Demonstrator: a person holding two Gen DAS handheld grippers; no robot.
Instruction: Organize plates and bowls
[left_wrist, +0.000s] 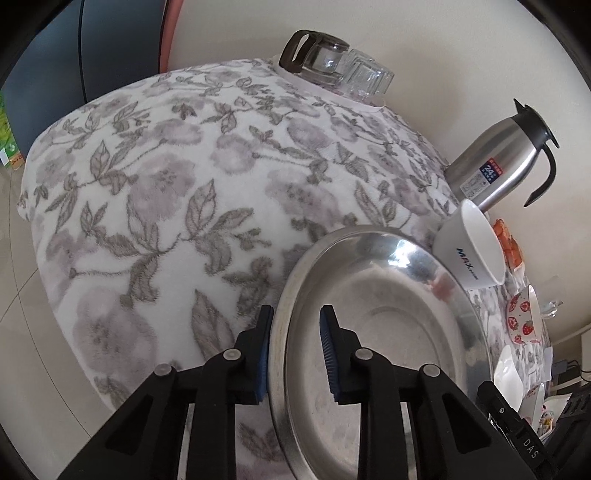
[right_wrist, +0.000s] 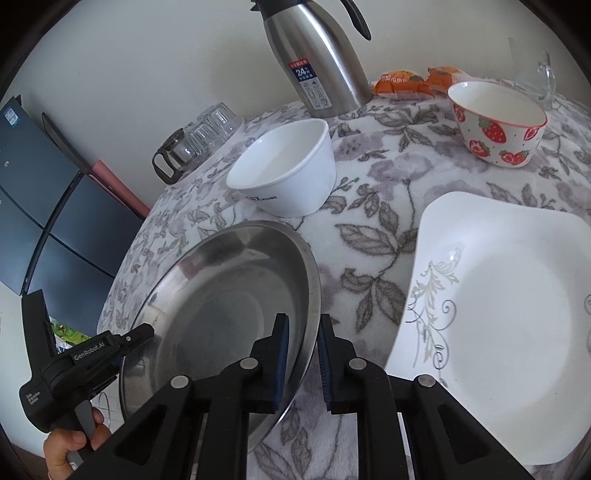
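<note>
Steel plate (right_wrist: 221, 306): lay on the table (left_wrist: 147, 206) near its front edge, with a thin raised rim, a shiny face and nothing in it.
Left gripper (left_wrist: 295, 354): jaws stood fairly narrow astride the plate's left rim, one pad outside and one over the dish; a gap showed at the inner pad, so not yet clamped.
Right gripper (right_wrist: 301, 363): jaws straddled the right rim the same way, narrow, with the rim between the pads; whether they pinched it could not be told.
Handling: the plate looked light and stiff but slick; a grip on the thin rim from both sides seemed the sound hold, pads well over the lip so it would not slide out.
White bowl (right_wrist: 286, 171): stood just behind the plate, apart from it.
Strawberry bowl (right_wrist: 498, 122): stood further back on the right.
Square plate (right_wrist: 509, 321): lay to the right of the steel plate, ceramic by its look, hence breakable.
Flask (right_wrist: 317, 55): stood at the back by the wall.
</note>
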